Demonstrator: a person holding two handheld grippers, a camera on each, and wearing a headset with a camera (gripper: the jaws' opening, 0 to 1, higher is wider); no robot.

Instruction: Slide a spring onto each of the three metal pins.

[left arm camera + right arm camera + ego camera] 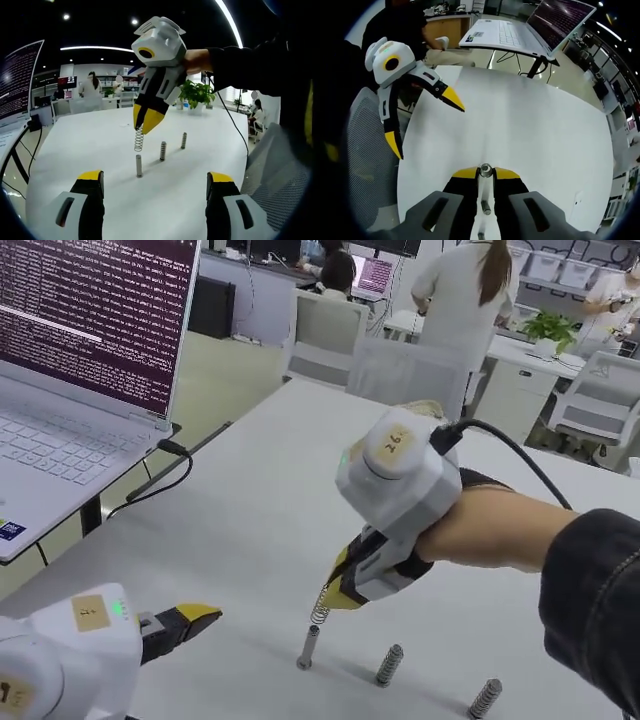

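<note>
Head view: the small coiled steel spring hangs just above the bare upright metal pin, pinched in the yellow tips of your right gripper. Right of it on the white table stand a spring-covered pin and a second spring-covered pin. Your left gripper, near and left, has its jaws spread wide.

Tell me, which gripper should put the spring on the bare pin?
Right. The right gripper holds the spring just above the bare pin; the left gripper is open, empty, and farther off.
</note>
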